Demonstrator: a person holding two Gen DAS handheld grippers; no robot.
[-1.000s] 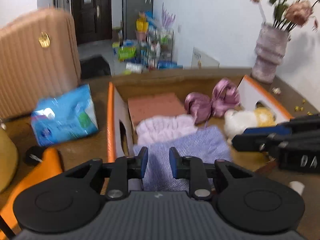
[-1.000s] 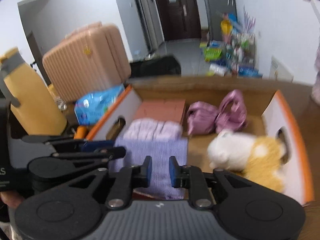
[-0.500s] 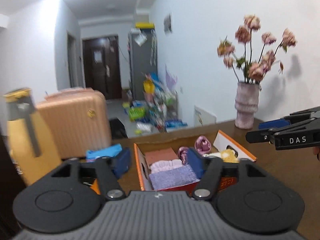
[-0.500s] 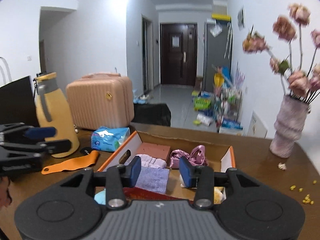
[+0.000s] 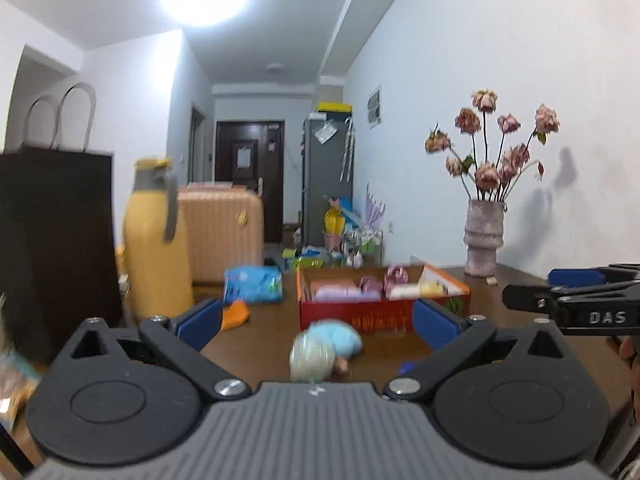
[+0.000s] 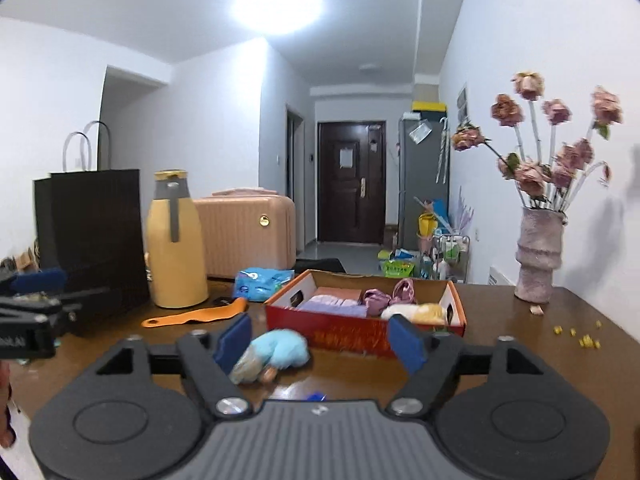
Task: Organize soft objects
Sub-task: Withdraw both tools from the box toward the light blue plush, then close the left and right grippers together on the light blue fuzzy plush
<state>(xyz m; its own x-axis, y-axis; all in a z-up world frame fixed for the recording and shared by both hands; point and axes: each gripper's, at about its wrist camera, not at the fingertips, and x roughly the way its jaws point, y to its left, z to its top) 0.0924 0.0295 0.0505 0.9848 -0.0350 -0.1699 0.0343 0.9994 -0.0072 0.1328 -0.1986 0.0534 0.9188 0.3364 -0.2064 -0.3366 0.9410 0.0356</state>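
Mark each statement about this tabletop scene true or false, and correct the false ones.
1. The light blue plush toy lies inside the cardboard box. False: it lies on the table in front of the box.
2. Both the left claw and the right claw are open. True.
3. The vase of dried roses stands in the box. False: it stands on the table.
4. The yellow thermos stands upright. True.

Red box point(image 6: 352, 330); light-blue plush toy point(image 6: 276, 354); yellow flask point(image 6: 174, 240).
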